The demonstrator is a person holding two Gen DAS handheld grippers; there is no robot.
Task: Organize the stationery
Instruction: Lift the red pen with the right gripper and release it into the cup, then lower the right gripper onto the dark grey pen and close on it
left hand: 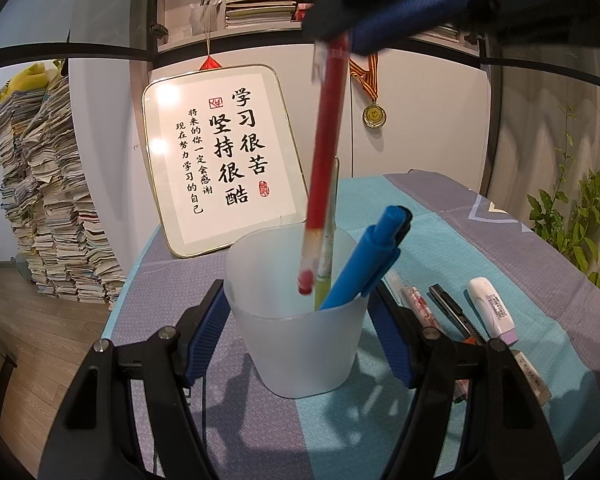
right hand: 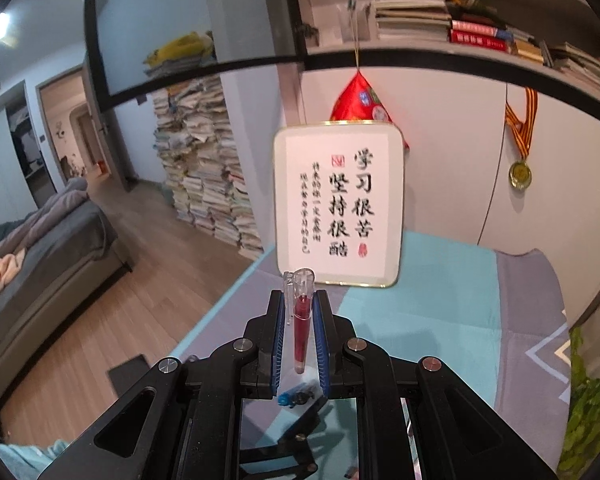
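Note:
A translucent white cup (left hand: 300, 320) stands on the table between the blue pads of my left gripper (left hand: 298, 312), which is shut on it. A blue pen (left hand: 364, 258) and a green pen (left hand: 326, 256) stand in the cup. My right gripper (left hand: 348, 30) hangs above the cup, shut on a red pen (left hand: 326, 160) that points down, its tip just inside the rim. In the right wrist view the red pen (right hand: 302, 320) sits between the pads of the right gripper (right hand: 300, 300), with the cup (right hand: 300, 388) far below.
To the right of the cup lie a patterned pen (left hand: 414, 300), a black utility knife (left hand: 454, 312) and a white and purple correction tape (left hand: 494, 310) on the blue-grey tablecloth (left hand: 480, 240). A framed calligraphy board (left hand: 224, 156) leans against the wall behind.

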